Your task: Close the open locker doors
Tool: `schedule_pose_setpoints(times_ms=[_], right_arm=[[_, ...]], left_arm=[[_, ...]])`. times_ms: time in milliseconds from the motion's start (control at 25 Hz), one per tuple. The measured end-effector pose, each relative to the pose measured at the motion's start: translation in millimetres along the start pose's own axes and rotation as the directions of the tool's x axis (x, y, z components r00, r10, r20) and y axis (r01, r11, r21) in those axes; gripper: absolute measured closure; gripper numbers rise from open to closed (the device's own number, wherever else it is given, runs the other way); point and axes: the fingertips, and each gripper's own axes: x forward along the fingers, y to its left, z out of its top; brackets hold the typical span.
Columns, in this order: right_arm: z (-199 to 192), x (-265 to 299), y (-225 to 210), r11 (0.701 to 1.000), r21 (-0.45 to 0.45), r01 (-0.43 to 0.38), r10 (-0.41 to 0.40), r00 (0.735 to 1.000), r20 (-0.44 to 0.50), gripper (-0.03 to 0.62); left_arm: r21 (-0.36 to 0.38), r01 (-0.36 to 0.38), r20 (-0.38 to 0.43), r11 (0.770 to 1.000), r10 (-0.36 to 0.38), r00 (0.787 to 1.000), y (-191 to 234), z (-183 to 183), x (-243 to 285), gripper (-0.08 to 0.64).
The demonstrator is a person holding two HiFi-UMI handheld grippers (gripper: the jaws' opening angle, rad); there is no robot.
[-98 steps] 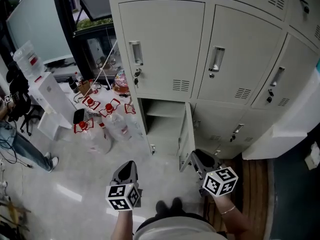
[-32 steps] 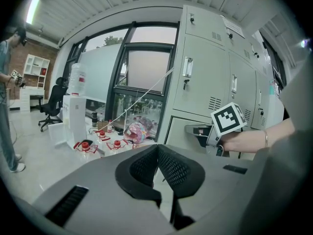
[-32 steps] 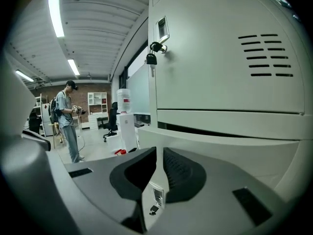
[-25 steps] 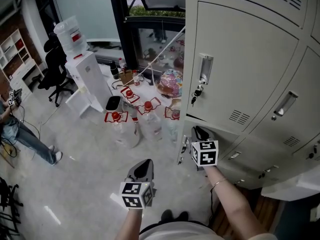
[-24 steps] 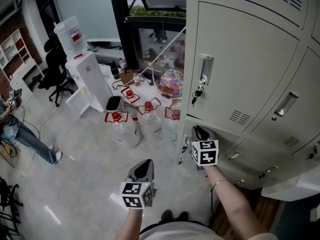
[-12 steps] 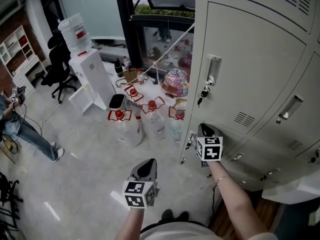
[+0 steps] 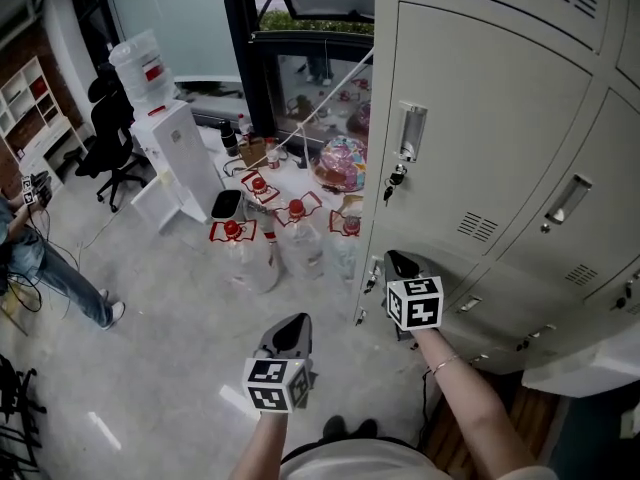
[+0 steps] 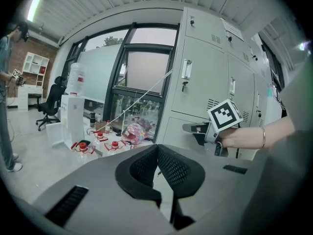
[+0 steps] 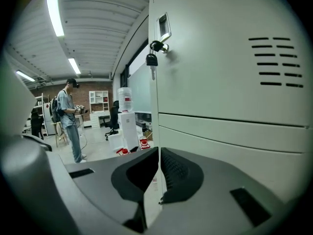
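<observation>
Looking steeply down at a grey floor (image 7: 150, 368) in front of a bank of pale lockers (image 7: 600, 118).

Far left edge: a person (image 7: 18, 253) in jeans, only partly in frame. Next over, a black office chair (image 7: 108, 143). Then a white water dispenser (image 7: 175, 158) with a big bottle (image 7: 138, 60) sitting on top. Further right on the floor, a cluster of clear water jugs (image 7: 292, 238) with red handles. Just behind those, by the window, a colourful bundle (image 7: 342, 160), no idea what exactly.

Low in the middle: left claw (image 7: 292, 326), hanging over bare floor, well apart from the lockers. Pads pressed together in its own view, gripping nothing at all.

Right of that: right claw (image 7: 398, 262), up at the lower locker door (image 7: 455, 286), near that door's top left corner. Can't tell whether actually touching it. Closing right now, pads all but together, nothing between them, just the locker's edge showing past the tips.

As for that lower door: looks swung in flush with the frame. Latched or not, can't tell from here.

Directly above, an upper locker door (image 7: 480, 138), also closed, with a recessed handle (image 7: 411, 130) and a key (image 7: 393, 178) dangling from the lock underneath. Off to the right, more closed doors, each with its own handle.
</observation>
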Motion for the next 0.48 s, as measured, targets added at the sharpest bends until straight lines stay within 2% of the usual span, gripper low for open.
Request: schedule_pose_setpoints(times_ms=[280,480], right_arm=[[-19.8,-51.3,14.0,0.998,0.062,-0.024,0.025,1.0,-0.017,0.6],[-26.3,-90.7,15.9,0.996,0.089,-0.025,0.024,1.0,0.01,0.601]], left_arm=[[0.025,0.027,0.001,0.999,-0.027,1.0,-11.5,-2.2,-5.7,0.54],[0.033,0.04,-0.004,0.999,-0.04,0.999,-19.3,-6.0,-9.9,0.54]])
